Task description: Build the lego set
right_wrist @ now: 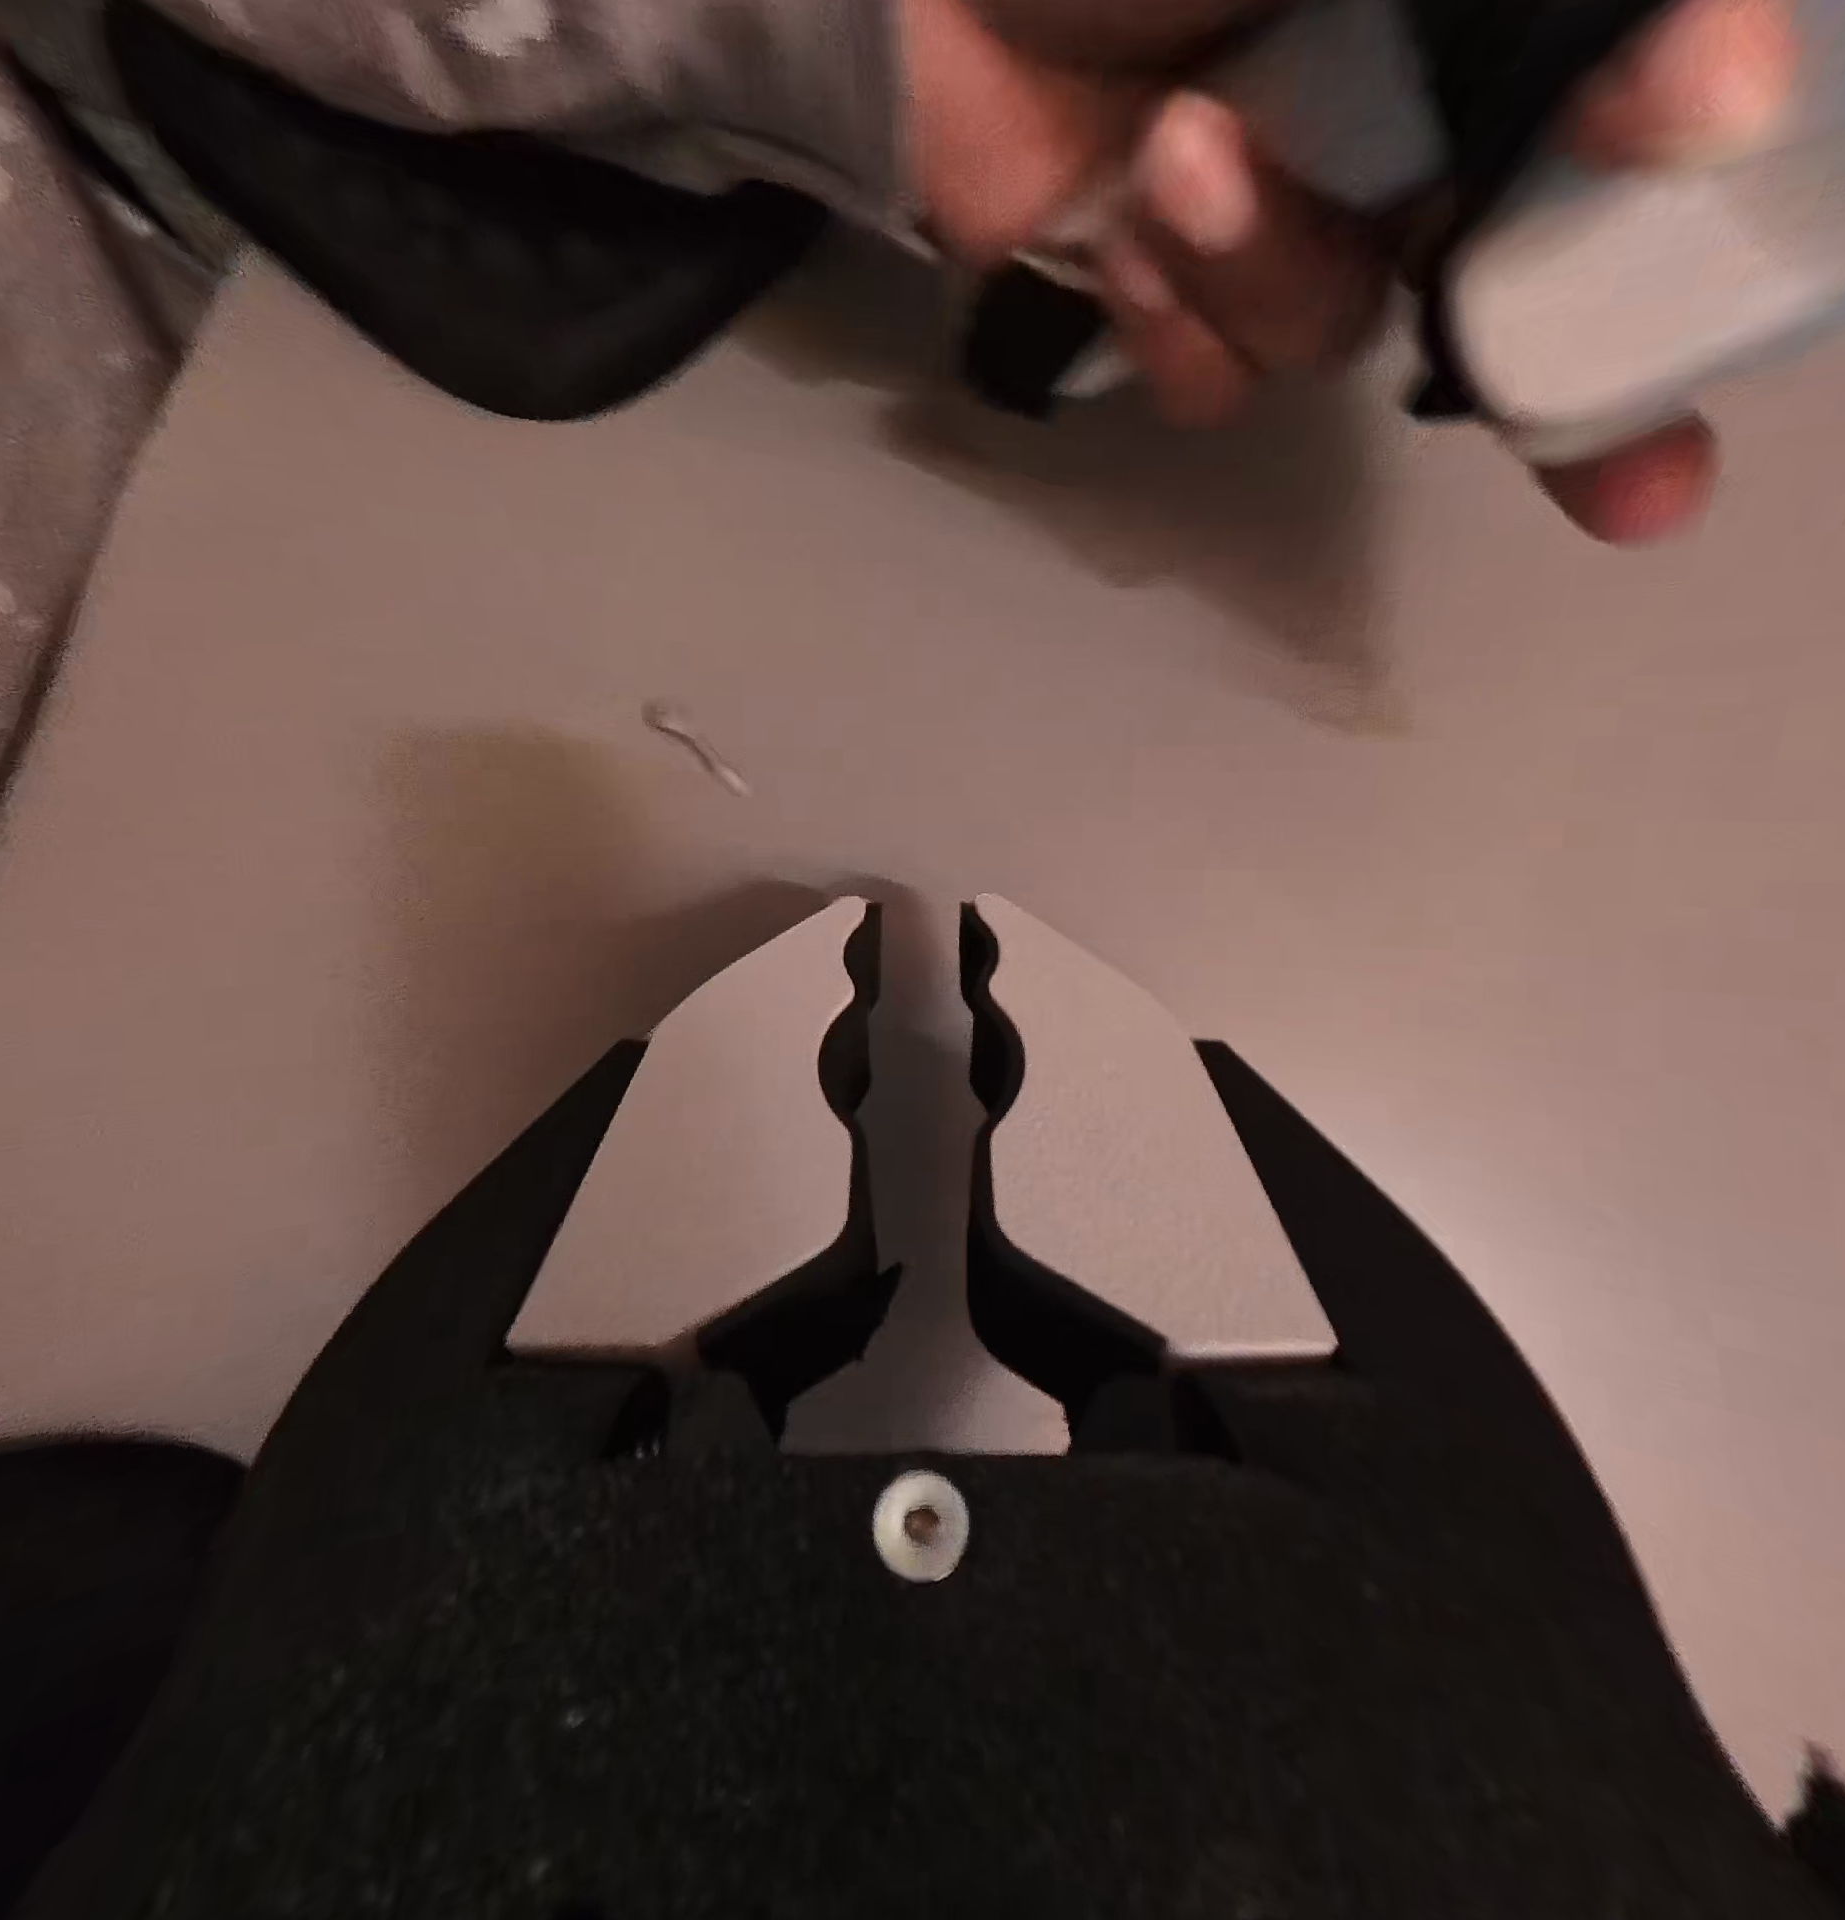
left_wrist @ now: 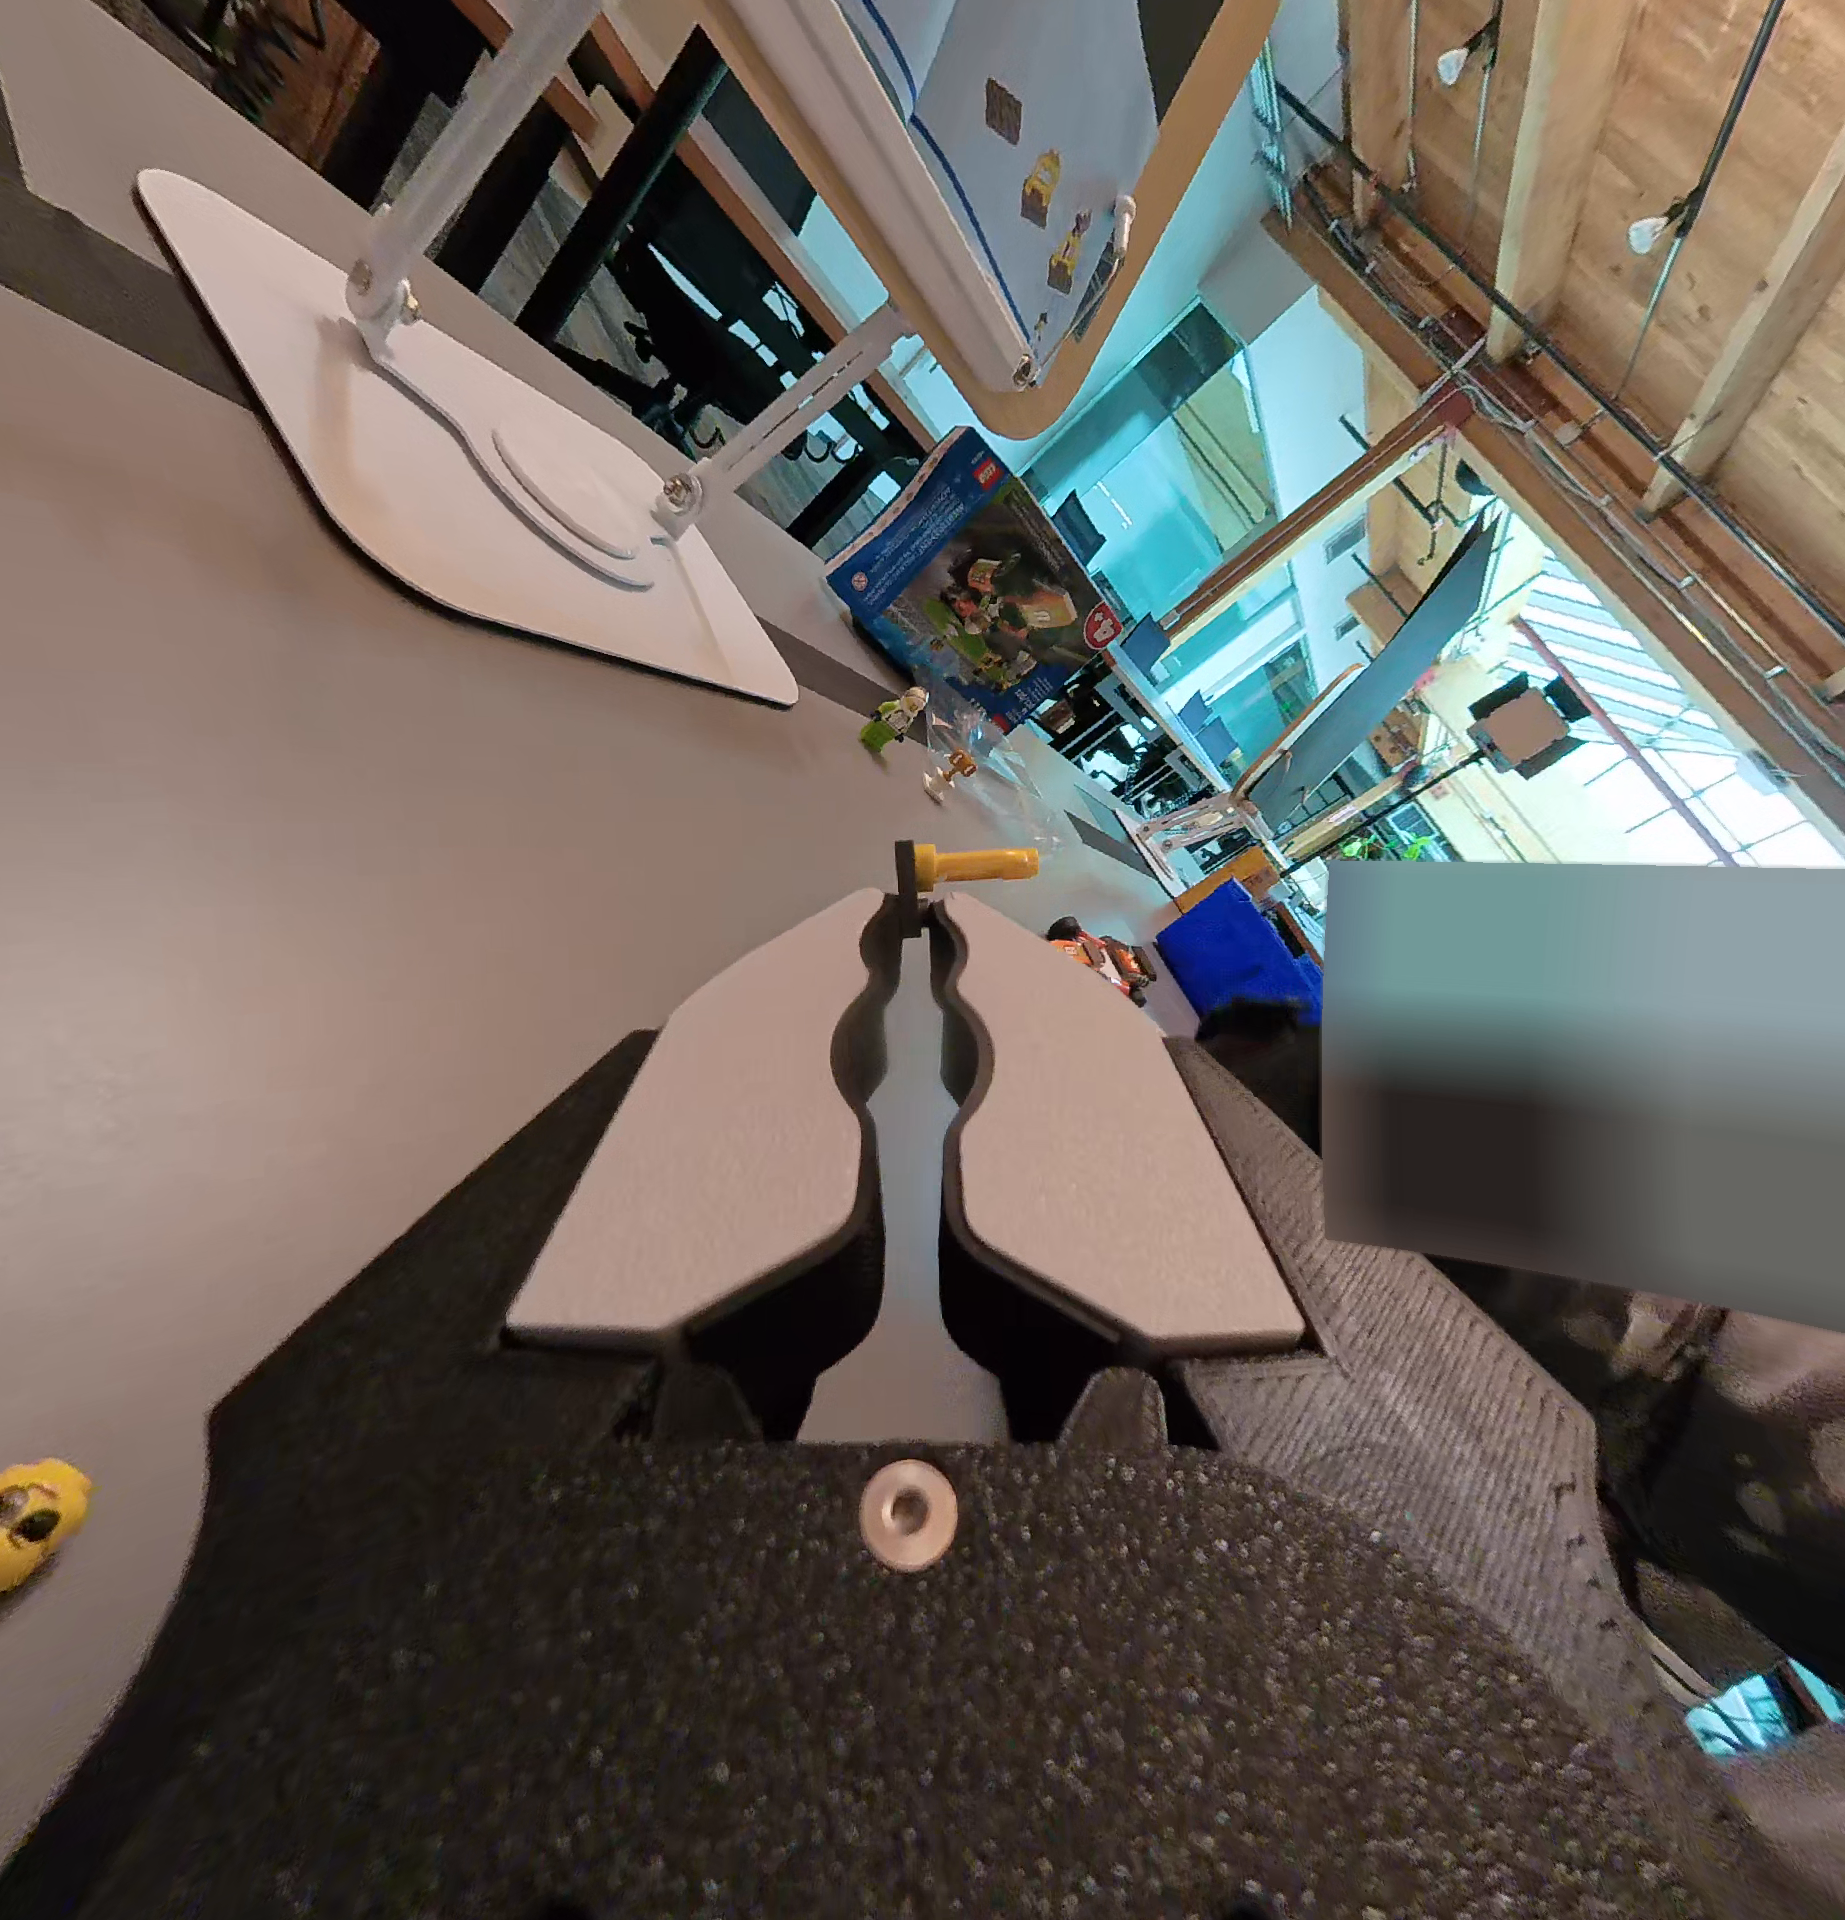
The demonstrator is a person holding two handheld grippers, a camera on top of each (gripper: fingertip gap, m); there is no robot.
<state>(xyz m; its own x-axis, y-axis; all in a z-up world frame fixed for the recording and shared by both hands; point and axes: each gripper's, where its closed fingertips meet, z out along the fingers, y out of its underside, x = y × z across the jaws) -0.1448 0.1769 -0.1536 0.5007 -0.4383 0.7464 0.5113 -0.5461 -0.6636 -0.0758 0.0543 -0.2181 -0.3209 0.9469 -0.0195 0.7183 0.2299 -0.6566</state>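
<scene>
Our left gripper [left_wrist: 919,902] pinches a small dark plastic plate carrying a yellow peg [left_wrist: 975,864], whose long axis runs crosswise beyond the tips. Our right gripper [right_wrist: 920,902], narrowly parted and seemingly empty, hovers over the grey table [right_wrist: 1105,727].

Left view bright, right dim — seemingly motion-blurred

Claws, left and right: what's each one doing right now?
Left claw: shut on a small dark piece with a yellow peg.
Right claw: open a little, holding nothing, over the bare table.
</scene>
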